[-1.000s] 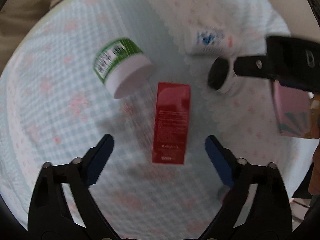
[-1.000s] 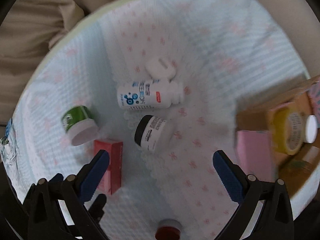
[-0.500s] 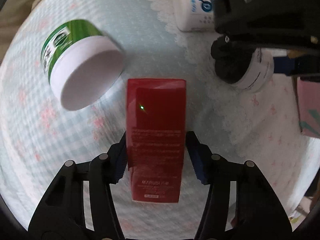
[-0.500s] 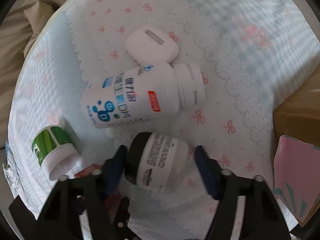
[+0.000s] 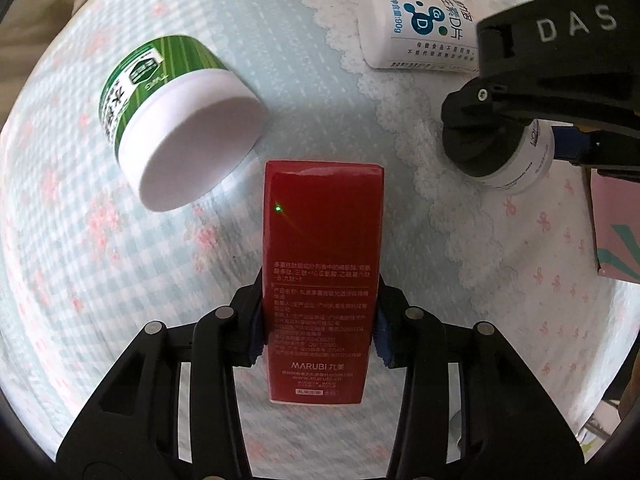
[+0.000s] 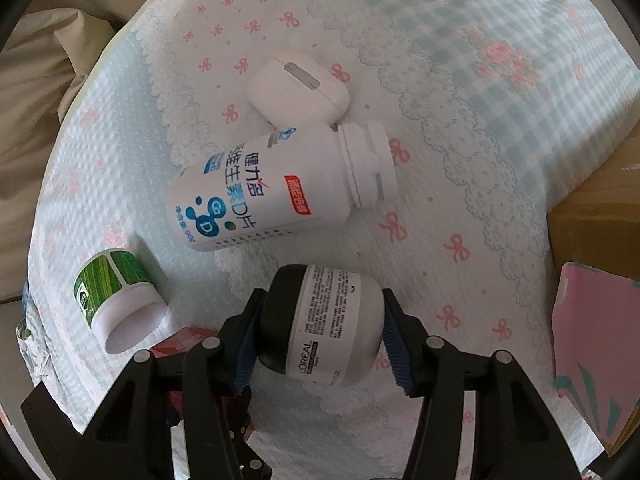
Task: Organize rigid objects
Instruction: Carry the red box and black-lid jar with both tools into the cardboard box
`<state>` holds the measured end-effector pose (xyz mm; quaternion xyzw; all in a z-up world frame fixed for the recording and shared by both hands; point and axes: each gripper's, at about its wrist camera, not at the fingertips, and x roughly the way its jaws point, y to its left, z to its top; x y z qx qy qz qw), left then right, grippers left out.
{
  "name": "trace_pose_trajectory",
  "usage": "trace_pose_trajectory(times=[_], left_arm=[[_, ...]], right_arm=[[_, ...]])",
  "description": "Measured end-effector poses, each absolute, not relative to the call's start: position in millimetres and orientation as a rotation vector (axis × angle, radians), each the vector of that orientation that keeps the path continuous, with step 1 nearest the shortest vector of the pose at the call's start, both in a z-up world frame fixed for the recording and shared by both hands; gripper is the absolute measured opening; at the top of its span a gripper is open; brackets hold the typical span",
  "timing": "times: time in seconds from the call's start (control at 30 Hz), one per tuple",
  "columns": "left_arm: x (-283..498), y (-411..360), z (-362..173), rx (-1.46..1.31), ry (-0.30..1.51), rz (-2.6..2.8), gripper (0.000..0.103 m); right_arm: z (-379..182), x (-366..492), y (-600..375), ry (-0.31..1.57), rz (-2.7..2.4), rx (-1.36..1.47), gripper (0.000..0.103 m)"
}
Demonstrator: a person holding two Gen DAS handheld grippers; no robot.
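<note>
Two grips: both grippers have closed on an item within the last second, so the pick-up step looks done and carrying comes next.

Left wrist view, gripper: the left gripper (image 5: 318, 330) has gone from wide open above the glossy red rectangular carton (image 5: 322, 276) to clamped on its long sides near the printed end.
Left wrist view, carton: it lies flat on the pale blue checked cloth (image 5: 60, 240), seemingly not yet lifted.
Left wrist view, neighbours: the green-labelled white tub (image 5: 176, 120) lies on its side just beside the carton's far end.

Right wrist view, gripper: the right gripper (image 6: 320, 340) has dropped in and squeezed shut around the white round jar with a black lid (image 6: 324, 320).
Right wrist view, jar: it lies on its side, lid to the left.
Right wrist view, remaining: the white vitamin bottle with blue print (image 6: 280, 188) and the small white rounded case (image 6: 298, 88) touch each other, untouched by either gripper.
Right wrist view, likely target: the brown cardboard box (image 6: 592, 216) at the right edge.
</note>
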<state>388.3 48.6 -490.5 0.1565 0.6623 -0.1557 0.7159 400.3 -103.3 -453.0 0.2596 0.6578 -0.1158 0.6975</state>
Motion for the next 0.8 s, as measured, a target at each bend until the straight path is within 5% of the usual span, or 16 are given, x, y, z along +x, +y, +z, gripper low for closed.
trace_pose_trajectory(times=[0.33, 0.8], left_arm=[[377, 76, -469, 0.289, 1.444, -0.318, 0.038], [327, 96, -339, 0.204, 1.299, -0.317, 0.038]], right_arm=[[-435, 379, -95, 1.442, -0.224, 0.502, 0.05], [-334, 324, -83, 1.315, -0.127, 0.479, 0.05]])
